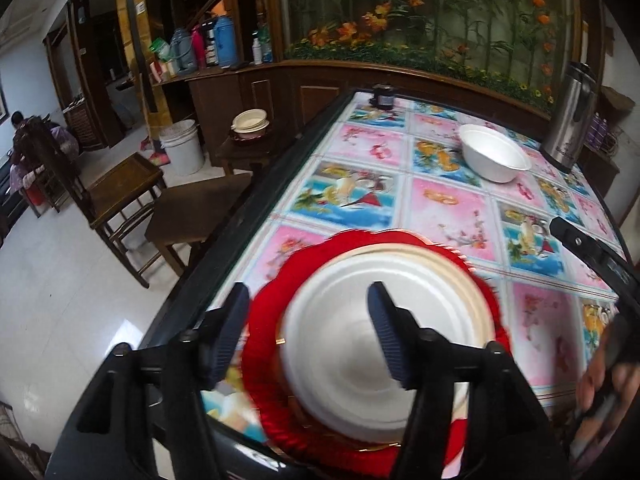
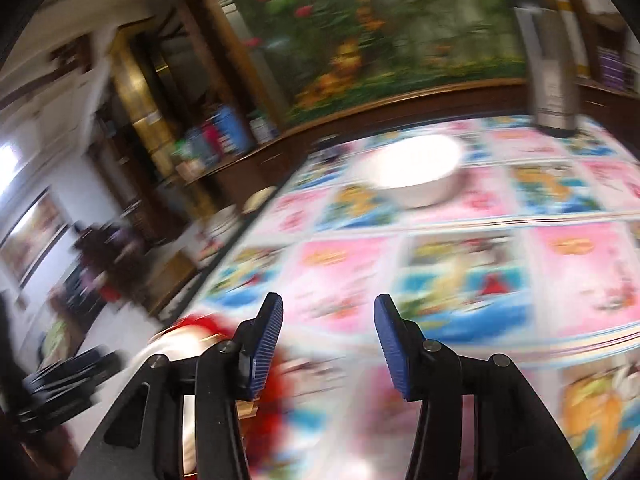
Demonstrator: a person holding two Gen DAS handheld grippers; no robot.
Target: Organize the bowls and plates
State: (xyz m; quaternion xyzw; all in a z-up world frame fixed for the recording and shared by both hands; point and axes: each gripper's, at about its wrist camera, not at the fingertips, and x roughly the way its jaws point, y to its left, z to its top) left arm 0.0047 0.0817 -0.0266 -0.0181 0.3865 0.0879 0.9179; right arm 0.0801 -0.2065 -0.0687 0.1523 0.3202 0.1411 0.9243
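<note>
Seen from above, the left claw (image 1: 308, 312) hangs with its blue-padded fingers spread wide over a stack of white plates (image 1: 380, 320) resting on a red scalloped plate (image 1: 264, 320) near the front left corner of the desk (image 1: 448, 216), which is covered in a cloth of pink and blue picture squares; one finger (image 1: 226, 332) sits outside the stack's left rim and the other above its centre, and neither pad presses on the plates. A white bowl (image 1: 494, 152) stands upright well apart, toward the far side of the desk, near a steel thermos jug (image 1: 570, 120) at the far right corner. The right claw (image 2: 328, 320), heavily blurred in its own view, is parted with nothing between its fingers, poised over bare cloth to the right of the red plate; in the left view its black body (image 1: 588, 252) and a hand (image 1: 600, 384) show at the right edge. The bowl (image 2: 416, 172) lies ahead of the right claw. Wooden chairs (image 1: 120, 196) and a white bucket (image 1: 182, 148) stand on the tiled floor beyond the desk's left edge
</note>
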